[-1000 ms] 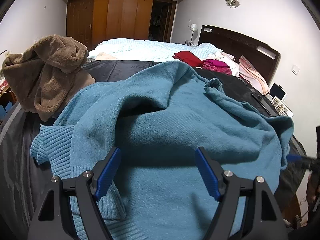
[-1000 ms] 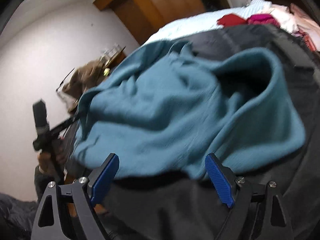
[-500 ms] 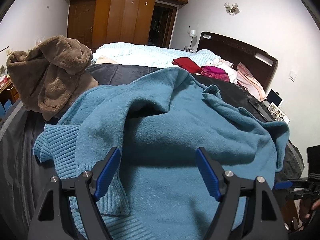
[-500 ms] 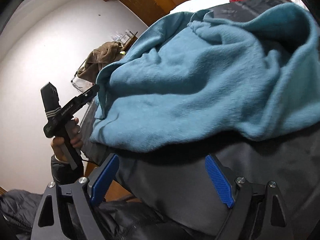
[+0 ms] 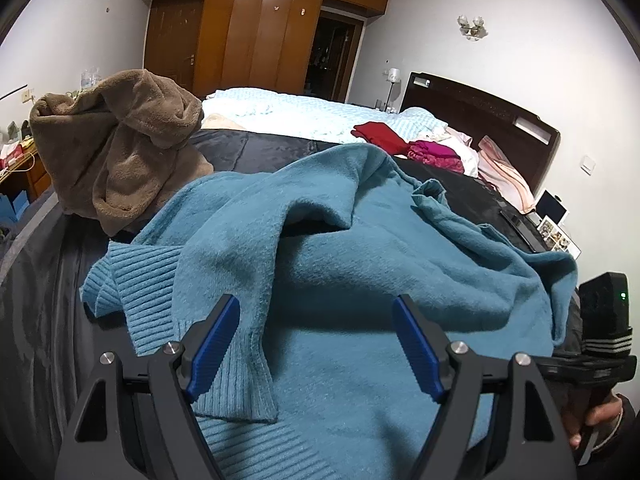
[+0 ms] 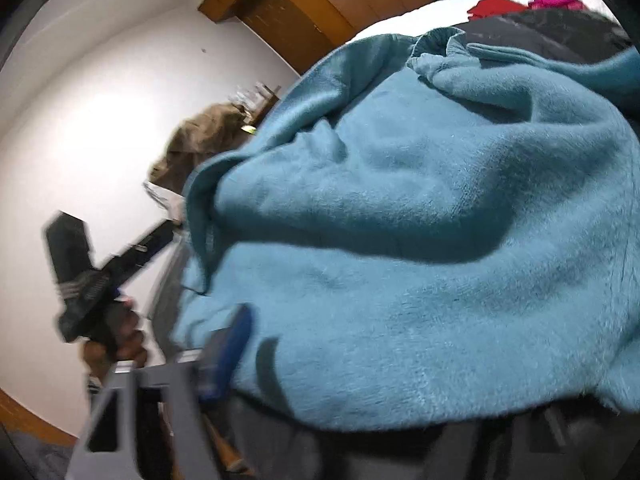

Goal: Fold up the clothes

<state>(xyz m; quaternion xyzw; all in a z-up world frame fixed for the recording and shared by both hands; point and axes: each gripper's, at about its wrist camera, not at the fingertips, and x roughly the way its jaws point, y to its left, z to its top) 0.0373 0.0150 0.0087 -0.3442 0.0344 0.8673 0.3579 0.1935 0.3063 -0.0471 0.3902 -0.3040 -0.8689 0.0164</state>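
Note:
A crumpled teal sweater (image 5: pixel 360 264) lies on the dark bedspread (image 5: pixel 52 300), its ribbed cuff (image 5: pixel 136 280) at the left. My left gripper (image 5: pixel 316 344) is open and empty, just over the sweater's near hem. In the right wrist view the sweater (image 6: pixel 420 220) fills the frame. My right gripper (image 6: pixel 380 360) is blurred. Its left finger (image 6: pixel 232 344) shows beside the sweater's near edge, and the cloth hides its right finger. The right gripper's body also shows at the right edge of the left wrist view (image 5: pixel 604 320).
A brown fleece garment (image 5: pixel 120 148) is heaped at the far left of the bed. Red (image 5: pixel 380 136) and magenta (image 5: pixel 436 152) clothes lie near the dark headboard (image 5: pixel 480 112). A wooden wardrobe (image 5: pixel 256 32) stands behind. A small desk (image 5: pixel 24 164) is at the left.
My right gripper has moved in close to the sweater's near edge, which now covers its right finger. My left gripper has stayed open over the hem with little movement.

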